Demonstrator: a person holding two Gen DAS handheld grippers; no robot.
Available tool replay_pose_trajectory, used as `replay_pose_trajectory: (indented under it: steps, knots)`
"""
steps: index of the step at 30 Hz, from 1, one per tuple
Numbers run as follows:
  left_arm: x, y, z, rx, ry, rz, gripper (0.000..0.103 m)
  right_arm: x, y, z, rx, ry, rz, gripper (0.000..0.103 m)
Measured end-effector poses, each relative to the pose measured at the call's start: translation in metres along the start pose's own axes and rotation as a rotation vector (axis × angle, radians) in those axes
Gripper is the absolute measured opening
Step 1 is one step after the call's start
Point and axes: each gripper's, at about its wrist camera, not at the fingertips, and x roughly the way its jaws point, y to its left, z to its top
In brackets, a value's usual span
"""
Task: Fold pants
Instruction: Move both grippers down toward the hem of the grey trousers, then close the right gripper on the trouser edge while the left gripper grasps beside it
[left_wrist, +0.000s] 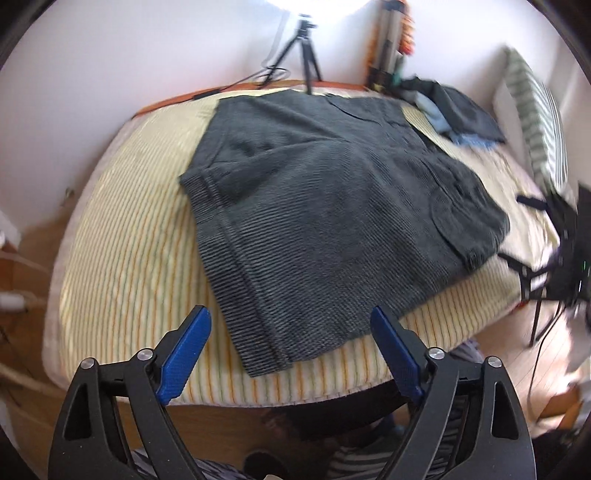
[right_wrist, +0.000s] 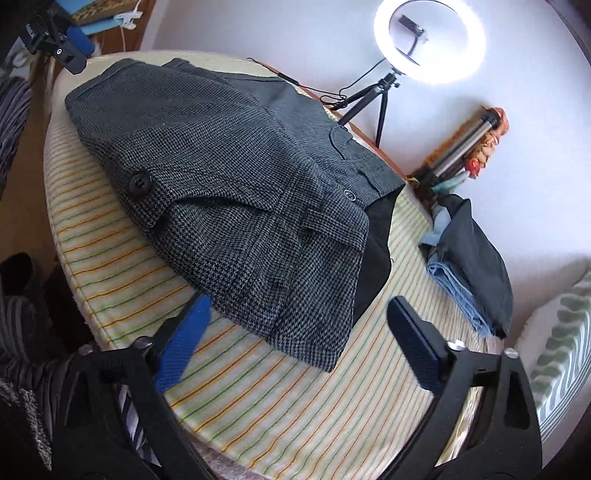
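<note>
Both hand-held grippers, left gripper (left_wrist: 290, 325) and right gripper (right_wrist: 299, 314), are hovering wide open and empty off the near edge of the striped yellow mattress (left_wrist: 122, 236), probably since the grey houndstooth wool pants (left_wrist: 332, 206) are lying folded already.

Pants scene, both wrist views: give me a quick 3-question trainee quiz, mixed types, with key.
1. True or false: the left gripper is shut on the pants.
2. Multiple choice: what lies under the pants? A) a bare wooden floor B) a striped cushion C) a metal tray
3. Short answer: in the right wrist view, what stands lit against the wall beyond the pants?

Key
1. False. Its jaws are wide open and hold nothing; the right gripper is open too.
2. B
3. A ring light on a small tripod.
</note>
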Motion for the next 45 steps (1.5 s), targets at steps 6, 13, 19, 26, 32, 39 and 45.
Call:
replay_pose_trajectory:
  steps: [6, 13, 19, 26, 32, 39, 45]
  knots:
    - [0.0, -0.024, 0.007, 0.079, 0.02, -0.022, 0.081, 0.012, 0.002, -0.003, -0.035, 0.029, 0.055, 0.087]
    - [-0.006, -0.038, 0.019, 0.087, 0.01, -0.043, 0.077, 0.018, -0.003, -0.004, 0.011, 0.049, 0.148, 0.071]
    - [0.008, -0.044, 0.021, 0.129, 0.069, -0.071, 0.077, 0.015, -0.013, 0.004, 0.048, 0.057, 0.204, 0.047]
    - [0.03, -0.056, 0.008, 0.234, 0.122, -0.094, 0.079, 0.008, -0.047, 0.02, 0.175, 0.061, 0.277, 0.022]
    - [0.044, -0.071, -0.006, 0.319, 0.083, 0.031, 0.079, 0.0, -0.071, 0.042, 0.24, 0.044, 0.27, 0.021]
    - [0.049, -0.041, 0.004, 0.228, 0.028, 0.054, 0.023, -0.016, -0.074, 0.052, 0.237, 0.022, 0.25, 0.02]
    - [0.005, -0.028, 0.028, 0.225, -0.163, 0.008, 0.007, -0.024, -0.073, 0.051, 0.268, -0.006, 0.211, 0.02]
